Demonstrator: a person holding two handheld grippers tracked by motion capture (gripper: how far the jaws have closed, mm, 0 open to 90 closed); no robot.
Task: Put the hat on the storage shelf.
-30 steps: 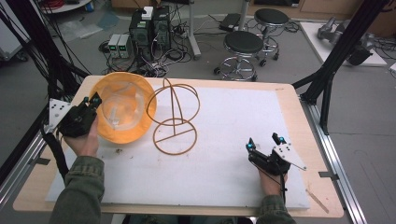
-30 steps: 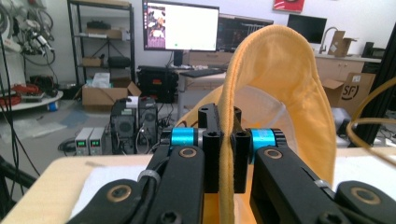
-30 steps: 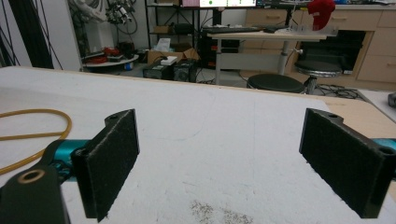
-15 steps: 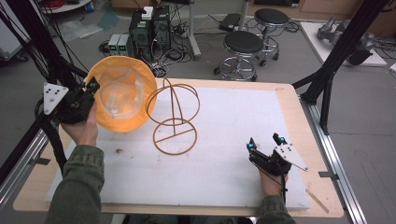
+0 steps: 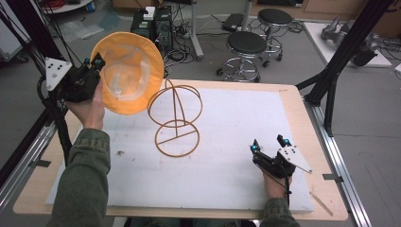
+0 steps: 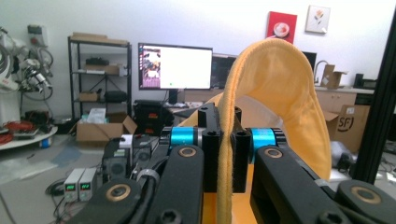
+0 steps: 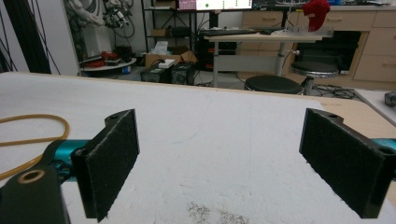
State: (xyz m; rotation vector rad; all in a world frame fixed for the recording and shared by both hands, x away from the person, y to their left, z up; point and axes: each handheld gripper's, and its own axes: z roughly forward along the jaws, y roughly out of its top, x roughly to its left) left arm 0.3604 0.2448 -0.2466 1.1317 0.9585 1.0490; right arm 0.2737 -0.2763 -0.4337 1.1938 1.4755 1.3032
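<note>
The left gripper has lifted the orange hat off the surface and carried it up and out to the far left. A second ago the hat lay flat beside the wire stand, touching it; now it hangs clear of the stand, tipped up almost on edge, its underside turned toward the person, brim pinched between the jaws.

Hat: orange-yellow, pale whitish lining. Wire stand: tan-gold. Desk: light wood under a white mat. Gripper black, blue accents.
</note>
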